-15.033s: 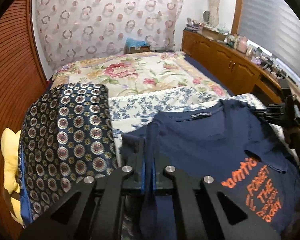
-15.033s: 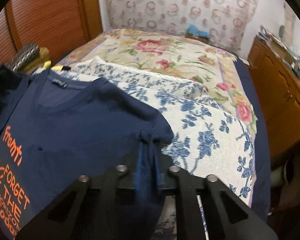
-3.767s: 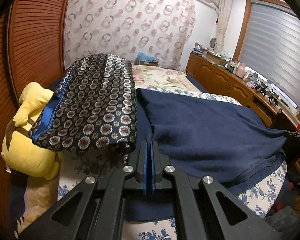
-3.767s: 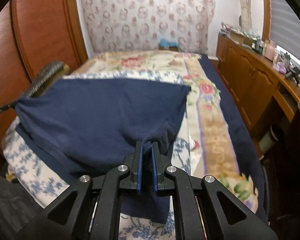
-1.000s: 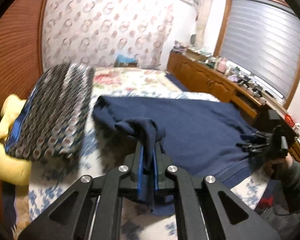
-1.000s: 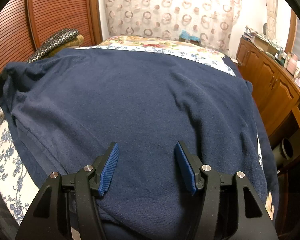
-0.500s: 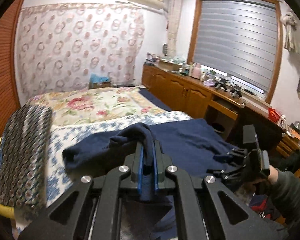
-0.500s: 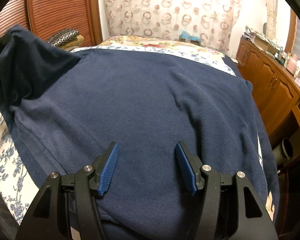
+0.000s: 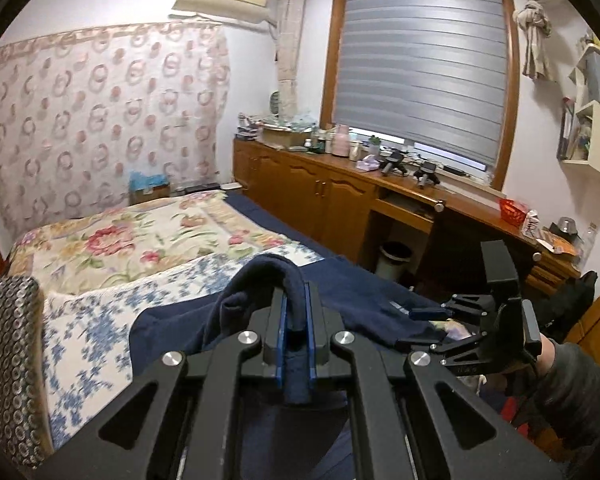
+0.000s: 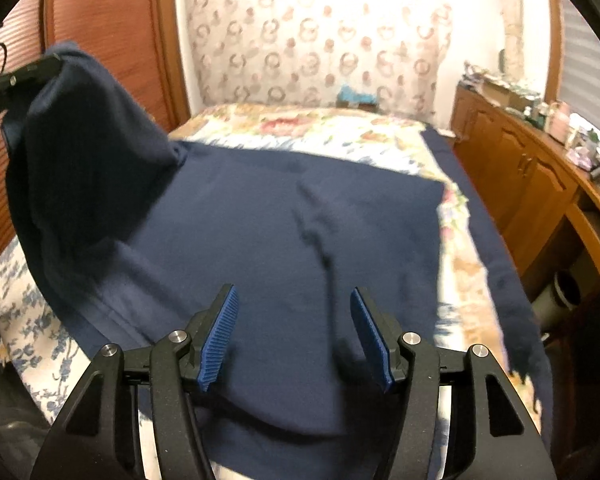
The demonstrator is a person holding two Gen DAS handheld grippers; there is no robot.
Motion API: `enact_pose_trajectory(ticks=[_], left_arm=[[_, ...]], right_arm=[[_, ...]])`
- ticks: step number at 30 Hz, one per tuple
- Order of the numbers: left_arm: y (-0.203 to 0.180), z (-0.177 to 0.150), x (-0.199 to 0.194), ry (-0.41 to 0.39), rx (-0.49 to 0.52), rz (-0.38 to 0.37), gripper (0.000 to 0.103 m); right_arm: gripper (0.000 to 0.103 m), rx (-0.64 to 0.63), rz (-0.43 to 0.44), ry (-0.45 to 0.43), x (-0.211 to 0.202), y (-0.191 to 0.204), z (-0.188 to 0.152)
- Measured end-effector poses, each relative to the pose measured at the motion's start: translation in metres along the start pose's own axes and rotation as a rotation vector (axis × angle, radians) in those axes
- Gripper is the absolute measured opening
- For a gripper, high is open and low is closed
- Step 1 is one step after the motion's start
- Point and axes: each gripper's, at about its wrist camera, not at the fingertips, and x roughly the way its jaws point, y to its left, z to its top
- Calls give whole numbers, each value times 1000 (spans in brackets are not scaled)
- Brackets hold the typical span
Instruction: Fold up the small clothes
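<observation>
A navy T-shirt lies back side up across the bed. My left gripper is shut on a bunched fold of its left edge, held up off the bed. In the right wrist view that lifted flap hangs from the left gripper at the upper left. My right gripper hovers open just above the near hem of the shirt, with nothing between its blue pads. The left wrist view shows the right gripper at the right, in a person's hand.
The bed has a blue-flowered sheet and a rose quilt. A dark patterned pillow sits at the left. Wooden cabinets and a desk run along the right, with a bin below. A ribbed wooden door stands left.
My left gripper has lifted the shirt's left edge higher and carried it toward the right, over the shirt. My right gripper has risen slightly off the cloth, still open.
</observation>
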Motion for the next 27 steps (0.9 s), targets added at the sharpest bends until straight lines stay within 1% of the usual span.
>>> enact_pose_trajectory(ticks=[5, 12, 16, 19, 20, 21, 25, 27], left_arm=[[-23, 8, 9, 6, 38, -18, 5], [-43, 0, 26, 49, 50, -34, 5], [-44, -6, 38, 93, 41, 2, 8], [-40, -12, 41, 116, 32, 3, 23], [-39, -14, 40, 119, 29, 8, 31], [-37, -15, 41, 121, 28, 10, 36], [-26, -24, 36, 128, 27, 40, 43], [-20, -30, 29, 122, 11, 58, 53]], right_arm=[[60, 30, -37, -55, -27, -14, 6], [60, 31, -81, -84, -42, -17, 3], [60, 48, -80, -92, -43, -22, 0], [60, 53, -82, -87, -40, -24, 0], [60, 55, -82, -85, -40, -25, 0], [60, 56, -81, -83, -40, -27, -1], [60, 63, -71, -74, -34, -26, 1], [60, 61, -65, -69, -32, -25, 2]])
